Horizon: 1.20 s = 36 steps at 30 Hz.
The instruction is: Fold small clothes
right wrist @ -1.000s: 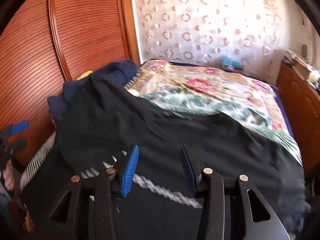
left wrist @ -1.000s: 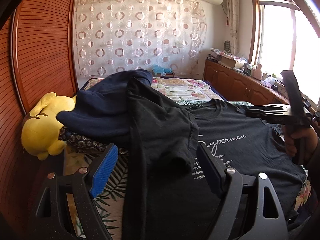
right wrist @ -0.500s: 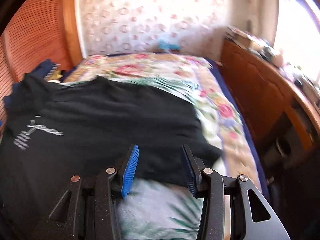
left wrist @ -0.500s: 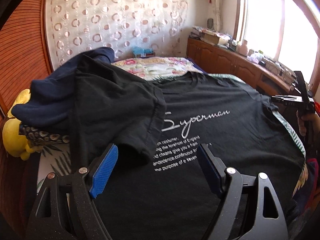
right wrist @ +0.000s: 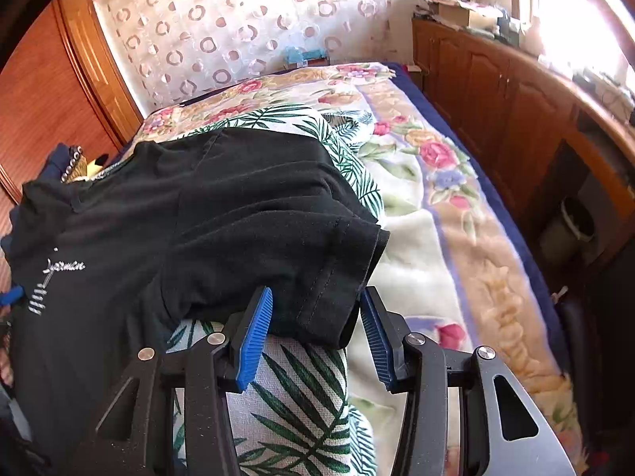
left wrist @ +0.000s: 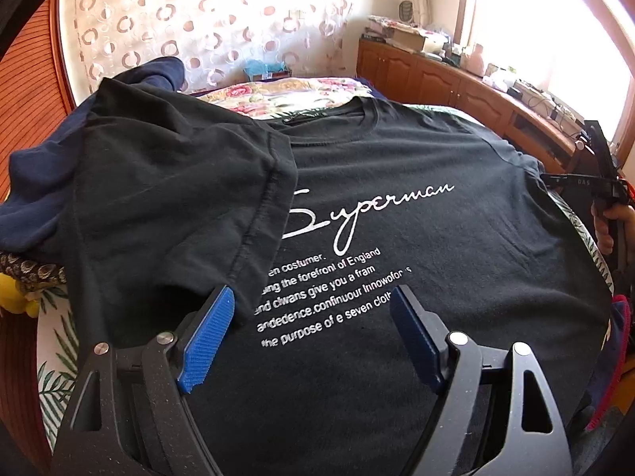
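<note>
Room: bedroom with a patterned curtain point(left wrist: 158, 27), wooden cabinets point(right wrist: 516, 91) and a bed point(right wrist: 456, 238) under a floral cover.
Garment: a black T-shirt point(left wrist: 416, 238) is spread chest-up on the bed, its collar toward the curtain; 1 sleeve point(left wrist: 190, 198) is already folded inward over the print.
Left tool point(left wrist: 309, 337): held well apart above the lower chest; nothing is gripped, and the folded sleeve's hem lies just beside its left finger.
Right tool point(right wrist: 315, 331): held apart at a middling gap, with the other sleeve point(right wrist: 337, 269) lying between the 2 fingers; the pads are not seen pressing on it.
Key relation: the unfolded sleeve sits straight ahead of the right tool, its hem running across the gap, so the right hand is judged much nearer for the next fold.
</note>
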### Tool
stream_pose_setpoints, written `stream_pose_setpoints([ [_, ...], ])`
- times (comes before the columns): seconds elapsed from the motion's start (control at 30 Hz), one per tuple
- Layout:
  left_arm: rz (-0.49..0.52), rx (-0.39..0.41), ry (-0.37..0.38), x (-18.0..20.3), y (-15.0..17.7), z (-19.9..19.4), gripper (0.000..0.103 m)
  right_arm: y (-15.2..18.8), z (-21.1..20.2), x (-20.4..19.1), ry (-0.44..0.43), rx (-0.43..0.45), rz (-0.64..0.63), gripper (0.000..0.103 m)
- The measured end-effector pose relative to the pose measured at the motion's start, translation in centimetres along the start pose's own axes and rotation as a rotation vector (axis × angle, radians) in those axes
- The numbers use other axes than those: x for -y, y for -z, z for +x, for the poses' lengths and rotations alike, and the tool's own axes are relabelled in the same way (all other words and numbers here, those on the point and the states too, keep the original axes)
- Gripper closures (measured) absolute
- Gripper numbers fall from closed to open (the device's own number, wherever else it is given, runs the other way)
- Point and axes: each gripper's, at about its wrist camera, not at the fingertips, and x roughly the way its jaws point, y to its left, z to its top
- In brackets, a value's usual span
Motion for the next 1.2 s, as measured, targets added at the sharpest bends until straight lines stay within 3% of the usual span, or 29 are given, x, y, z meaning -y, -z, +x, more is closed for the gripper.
stream_pose_setpoints([
  [0.17,0.007,-0.025,-0.003,0.2,0.1,0.9,0.022,0.3,-0.2,0.4,-0.035,-0.008,-0.001,0.055],
  [0.23,0.012,-0.033,-0.012,0.1,0.2,1.4,0.022,0.2,-0.2,0.4,-0.057,-0.01,-0.015,0.067],
  [0.43,0.031,-0.041,-0.035,0.6,0.2,1.8,0.021,0.3,-1.3,-0.9,0.038,0.041,-0.114,0.09],
  [0.63,0.051,-0.056,-0.04,0.8,0.1,2.1,0.015,-0.5,-4.3,-3.6,0.009,0.167,-0.174,0.092],
  [0.8,0.074,-0.071,-0.028,1.3,0.0,2.5,0.004,-0.1,-5.4,-7.8,-0.07,0.196,-0.259,0.092],
  [0.97,0.082,-0.077,-0.021,1.6,0.0,2.6,0.0,2.3,-3.8,-11.6,-0.14,0.137,-0.336,0.092],
  [1.2,0.088,-0.064,-0.034,1.7,0.1,2.2,0.0,4.7,0.2,-12.8,-0.132,0.017,-0.371,0.092],
])
